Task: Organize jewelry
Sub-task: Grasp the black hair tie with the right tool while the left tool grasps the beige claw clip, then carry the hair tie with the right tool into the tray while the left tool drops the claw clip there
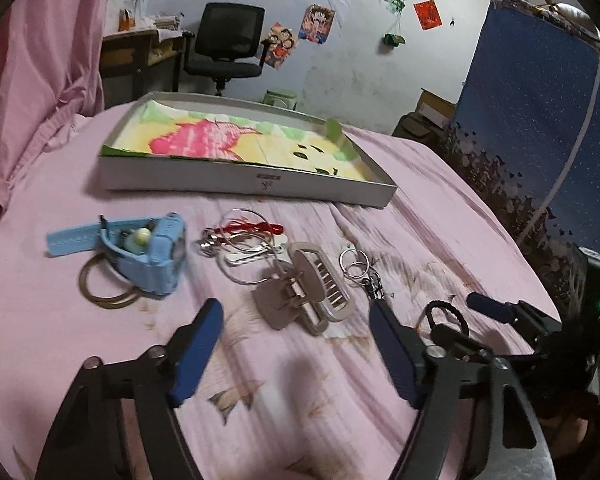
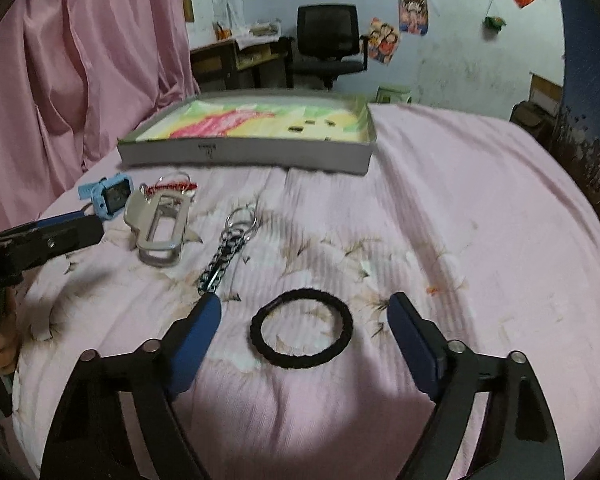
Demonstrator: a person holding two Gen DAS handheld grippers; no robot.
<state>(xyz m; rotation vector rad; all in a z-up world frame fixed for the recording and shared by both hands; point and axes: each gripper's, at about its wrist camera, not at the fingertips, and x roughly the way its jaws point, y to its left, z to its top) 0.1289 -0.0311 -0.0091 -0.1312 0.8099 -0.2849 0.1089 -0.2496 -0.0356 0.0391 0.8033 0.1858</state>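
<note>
Both grippers hover wide apart over the pink bed (image 2: pixel 440 184): the right gripper (image 2: pixel 304 320) straddles the black hair tie (image 2: pixel 301 328), the left gripper (image 1: pixel 296 320) faces the grey hair claw (image 1: pixel 304 288), before the shallow box (image 1: pixel 244 182).

free: bedsheet (image 2: pixel 460 208) right of box (image 2: pixel 244 156) | blocked: left jewelry clutter (image 1: pixel 260 256)
</note>
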